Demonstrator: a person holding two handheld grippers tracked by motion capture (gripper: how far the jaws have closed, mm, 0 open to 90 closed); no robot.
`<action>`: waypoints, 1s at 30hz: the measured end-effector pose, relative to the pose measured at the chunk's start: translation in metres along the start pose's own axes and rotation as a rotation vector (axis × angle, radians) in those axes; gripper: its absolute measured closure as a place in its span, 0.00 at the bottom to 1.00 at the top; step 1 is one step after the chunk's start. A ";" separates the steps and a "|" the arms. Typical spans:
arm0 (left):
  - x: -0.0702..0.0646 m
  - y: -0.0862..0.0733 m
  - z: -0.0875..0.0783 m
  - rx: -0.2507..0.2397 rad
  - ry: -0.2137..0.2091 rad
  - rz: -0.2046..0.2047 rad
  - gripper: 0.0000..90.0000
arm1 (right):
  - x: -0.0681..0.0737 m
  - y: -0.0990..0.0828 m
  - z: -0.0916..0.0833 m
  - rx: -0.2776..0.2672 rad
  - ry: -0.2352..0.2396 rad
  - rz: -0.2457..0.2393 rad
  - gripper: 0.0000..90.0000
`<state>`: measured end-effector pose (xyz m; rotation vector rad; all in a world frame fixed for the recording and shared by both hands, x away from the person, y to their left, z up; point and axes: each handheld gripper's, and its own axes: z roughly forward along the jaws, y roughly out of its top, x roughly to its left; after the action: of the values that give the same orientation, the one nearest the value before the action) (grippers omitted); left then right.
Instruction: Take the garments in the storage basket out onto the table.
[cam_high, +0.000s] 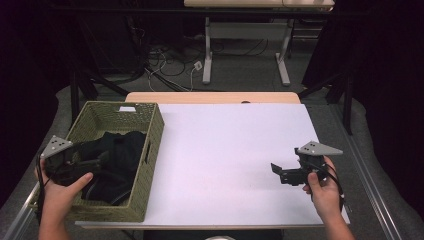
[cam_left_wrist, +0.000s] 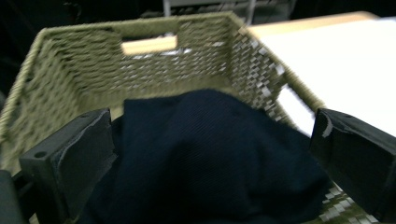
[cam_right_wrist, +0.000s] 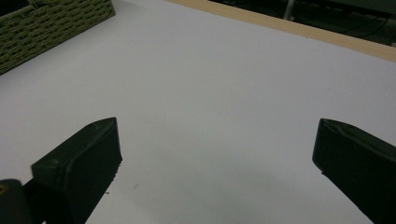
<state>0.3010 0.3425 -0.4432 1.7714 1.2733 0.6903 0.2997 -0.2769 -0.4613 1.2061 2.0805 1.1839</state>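
Here my left claw (cam_high: 95, 162) hangs inside the near end of the woven basket (cam_high: 155, 131), its jaws spread wide apart with nothing between them. In the left gripper view the dark cloth (cam_left_wrist: 205, 154) lies just ahead of and below that claw (cam_left_wrist: 210, 158), bunched in a heap that fills the gap between the two jaws; I cannot tell whether the jaws touch the fabric. Beyond the cloth, the basket's far wall (cam_left_wrist: 140, 70) rises with its handle slot opposite the claw. My left hand (cam_high: 60, 192) grips the tool at the basket's near left corner.

My right claw (cam_high: 279, 172) is well apart from the basket, over the white sheet on the bench (cam_high: 225, 145), pointing toward the basket side. In the right gripper view its jaws also stand wide apart, with bare white surface (cam_right_wrist: 219, 93) ahead of them and the basket's corner (cam_right_wrist: 56, 23) far off to the claw's upper left. My right hand (cam_high: 322, 192) holds that tool near the bench's near edge.
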 end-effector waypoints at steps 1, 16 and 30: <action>0.001 -0.001 0.001 0.009 0.006 0.005 0.00 | 0.000 0.000 0.000 0.000 0.000 0.000 0.01; 0.009 -0.008 0.017 0.088 0.062 0.014 0.00 | -0.002 -0.004 0.005 0.023 -0.006 0.014 0.02; 0.011 0.013 0.032 0.131 0.005 0.059 0.00 | -0.003 -0.005 0.007 0.029 -0.005 0.009 0.02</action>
<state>0.3372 0.3413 -0.4484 1.9215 1.2994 0.6573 0.3044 -0.2778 -0.4690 1.2319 2.0978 1.1573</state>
